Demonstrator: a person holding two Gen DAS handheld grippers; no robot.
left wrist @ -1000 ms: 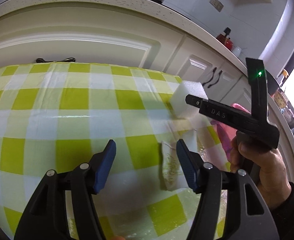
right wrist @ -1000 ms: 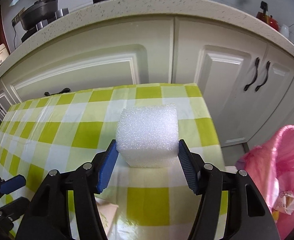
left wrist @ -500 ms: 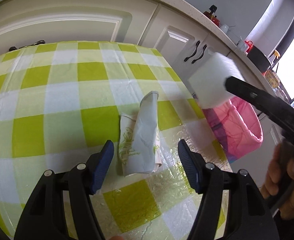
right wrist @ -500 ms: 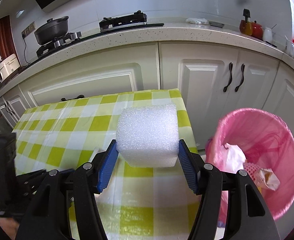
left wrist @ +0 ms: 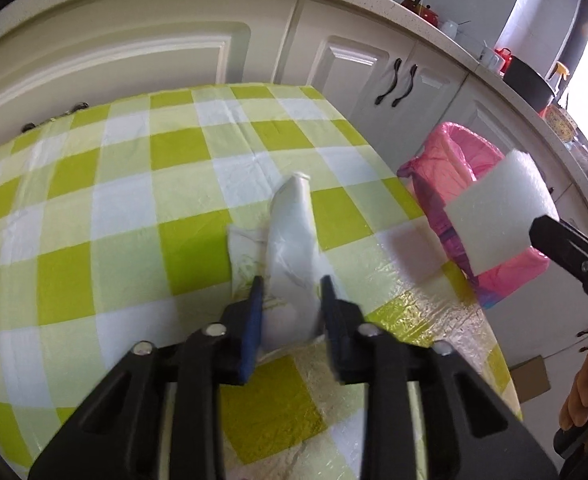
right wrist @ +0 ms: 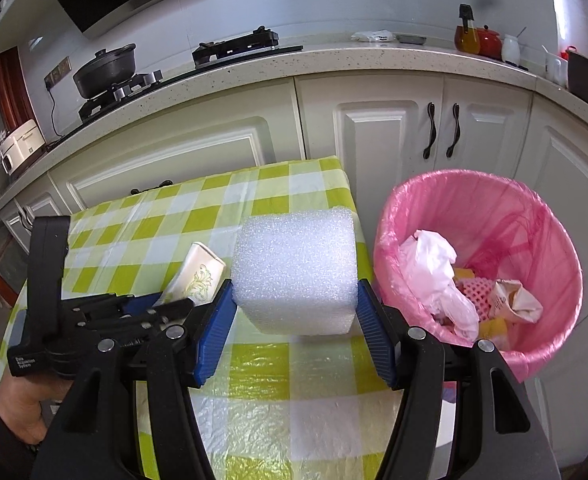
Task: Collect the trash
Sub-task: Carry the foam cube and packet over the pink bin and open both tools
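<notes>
A flattened white paper cup point(left wrist: 294, 240) with a gold pattern lies on the green-checked tablecloth point(left wrist: 125, 200). My left gripper point(left wrist: 289, 292) is closing on its near end, and the blue pads touch both of its sides. From the right wrist view the cup point(right wrist: 199, 274) sticks out of the left gripper point(right wrist: 161, 306). My right gripper point(right wrist: 294, 294) is shut on a white foam block point(right wrist: 294, 268), held in the air above the table's right edge. The block point(left wrist: 498, 216) hangs just in front of the pink-lined trash bin point(right wrist: 534, 216).
The bin point(left wrist: 450, 156) stands on the floor right of the table and holds crumpled paper, plastic and pink netting. White cabinets point(right wrist: 374, 140) and a counter with a stove and pot run behind. A cardboard box point(left wrist: 530, 376) sits on the floor.
My left gripper has moved onto the cup and its jaws have narrowed around it. The right gripper has carried the foam block off the table to the right, toward the pink bin.
</notes>
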